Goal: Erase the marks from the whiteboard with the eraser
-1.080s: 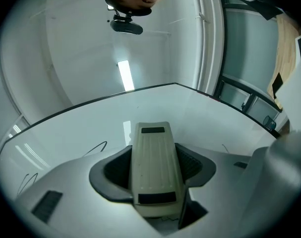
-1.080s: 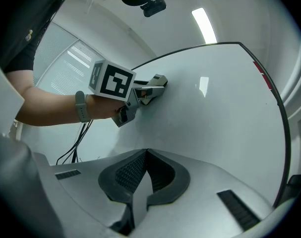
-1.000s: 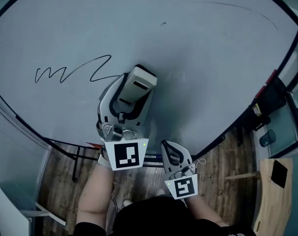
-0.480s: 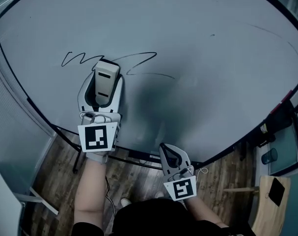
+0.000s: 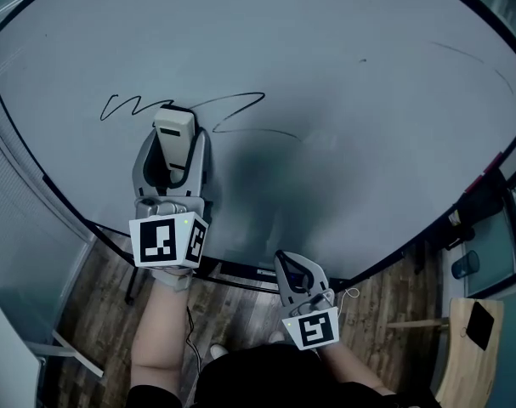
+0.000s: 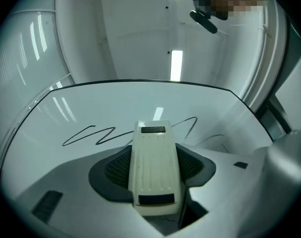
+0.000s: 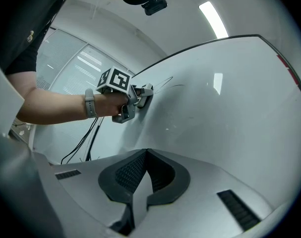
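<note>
Cream eraser (in the left gripper) touches black squiggle on whiteboard.

Office-like room — wall whiteboard, strip lights, wood-look floor.

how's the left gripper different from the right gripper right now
The left gripper is shut on the eraser; the right gripper is shut on nothing, its jaws together.
The left gripper is raised to the whiteboard, with the eraser at the black scribble; the right gripper is held low by the board's bottom edge, away from the marks.
Both have the same grey two-jaw build.
</note>
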Available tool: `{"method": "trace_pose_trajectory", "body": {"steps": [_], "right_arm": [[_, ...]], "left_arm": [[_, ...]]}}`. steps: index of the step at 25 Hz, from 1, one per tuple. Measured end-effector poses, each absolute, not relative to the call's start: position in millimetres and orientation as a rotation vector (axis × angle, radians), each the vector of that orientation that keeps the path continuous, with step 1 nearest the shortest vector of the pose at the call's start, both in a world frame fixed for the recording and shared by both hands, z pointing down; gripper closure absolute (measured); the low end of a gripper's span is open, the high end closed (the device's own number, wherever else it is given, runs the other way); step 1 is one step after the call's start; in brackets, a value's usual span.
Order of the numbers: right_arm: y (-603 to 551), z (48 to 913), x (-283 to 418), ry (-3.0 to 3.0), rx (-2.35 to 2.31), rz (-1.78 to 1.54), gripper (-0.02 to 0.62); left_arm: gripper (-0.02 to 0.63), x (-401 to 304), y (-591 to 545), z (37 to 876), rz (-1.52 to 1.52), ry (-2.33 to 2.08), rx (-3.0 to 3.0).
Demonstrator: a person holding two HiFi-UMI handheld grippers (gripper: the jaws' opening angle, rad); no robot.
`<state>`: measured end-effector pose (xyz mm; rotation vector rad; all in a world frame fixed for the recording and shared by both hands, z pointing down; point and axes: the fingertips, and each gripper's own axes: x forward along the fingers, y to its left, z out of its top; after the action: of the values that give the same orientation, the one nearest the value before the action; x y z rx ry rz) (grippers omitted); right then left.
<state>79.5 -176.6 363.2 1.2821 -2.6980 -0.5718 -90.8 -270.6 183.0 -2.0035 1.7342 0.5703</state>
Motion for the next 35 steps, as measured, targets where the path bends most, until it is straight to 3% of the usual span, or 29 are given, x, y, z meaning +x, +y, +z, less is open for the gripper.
{"method": "trace_pose_trajectory", "body": {"steps": [8, 17, 24, 35], "right_arm": [[-181.1, 357.9, 132.6, -2.626, 1.438, -0.565, 0.566], [-188.5, 363.9, 198.2, -2.497, 1.608, -0.504, 0.568], [-196.5, 360.0, 181.3, -2.526, 1.573, -0.528, 0.566], [-205.4, 360.8, 85.8, -2.614, 1.450, -0.531, 0.568]], "left_arm": [[0.342, 49.4, -252.7, 144.9, 0.514, 1.556, -1.947], [0.342, 121.3, -244.6, 147.3, 0.384, 1.434, -1.865], [0.341, 109.8, -243.2, 149.2, 0.358, 1.361, -1.875], [0.339, -11.2, -259.2, 139.4, 0.322, 1.368, -1.802]]}}
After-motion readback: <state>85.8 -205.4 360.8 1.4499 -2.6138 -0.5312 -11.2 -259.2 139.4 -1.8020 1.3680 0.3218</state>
